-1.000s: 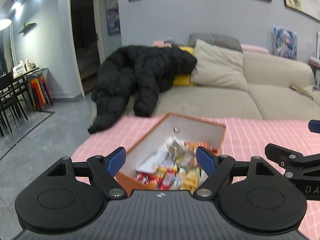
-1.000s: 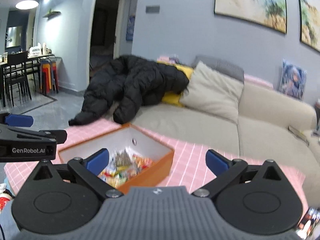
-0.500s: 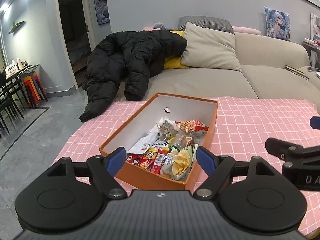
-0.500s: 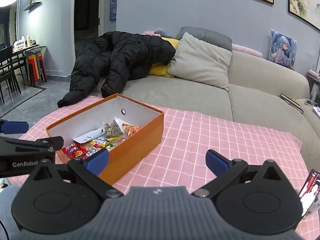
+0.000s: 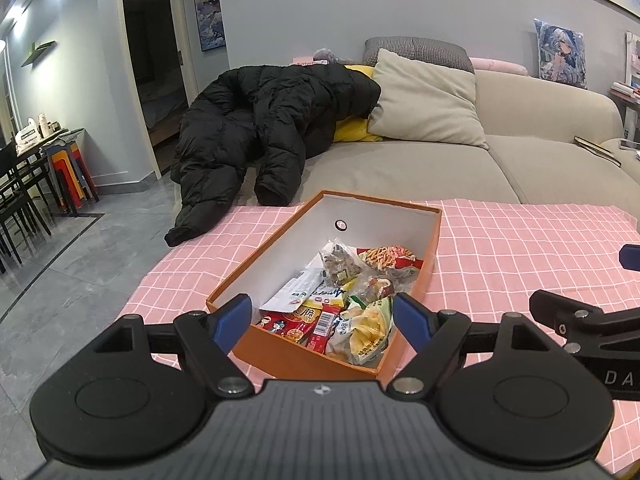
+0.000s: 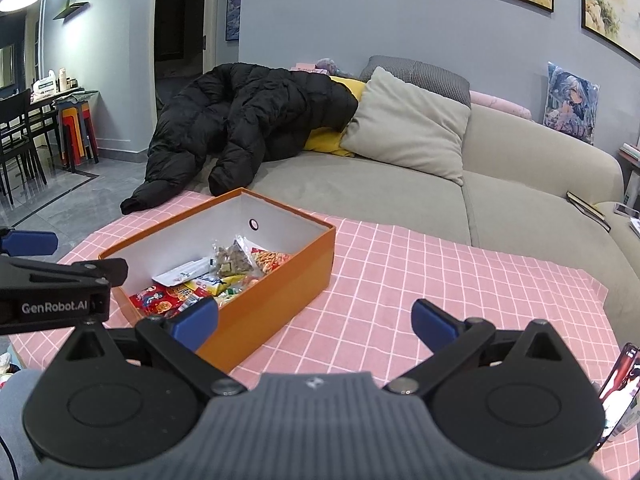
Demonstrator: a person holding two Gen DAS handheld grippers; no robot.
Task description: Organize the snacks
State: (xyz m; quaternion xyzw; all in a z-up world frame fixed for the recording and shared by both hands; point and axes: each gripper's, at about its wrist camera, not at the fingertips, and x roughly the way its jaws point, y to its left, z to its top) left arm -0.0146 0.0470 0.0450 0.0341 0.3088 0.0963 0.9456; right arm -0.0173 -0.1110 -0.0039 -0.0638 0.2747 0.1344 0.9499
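An orange box (image 5: 288, 354) with a white inside stands on the pink checked tablecloth (image 5: 520, 248); it also shows in the right wrist view (image 6: 280, 292). Several snack packets (image 5: 340, 304) lie piled in its near half, and show in the right wrist view (image 6: 208, 276). My left gripper (image 5: 322, 320) is open and empty, just above the box's near end. My right gripper (image 6: 314, 318) is open and empty, to the right of the box over the cloth.
A beige sofa (image 5: 420, 168) runs behind the table, with a black puffer jacket (image 5: 264, 120) and a pillow (image 5: 428, 104) on it. A phone (image 6: 618, 384) stands at the table's near right edge. Dining chairs and stools (image 5: 24, 184) stand far left.
Both grippers have risen and tilted down over the last second. The box and table now sit lower and fuller in both views. Both stay open.
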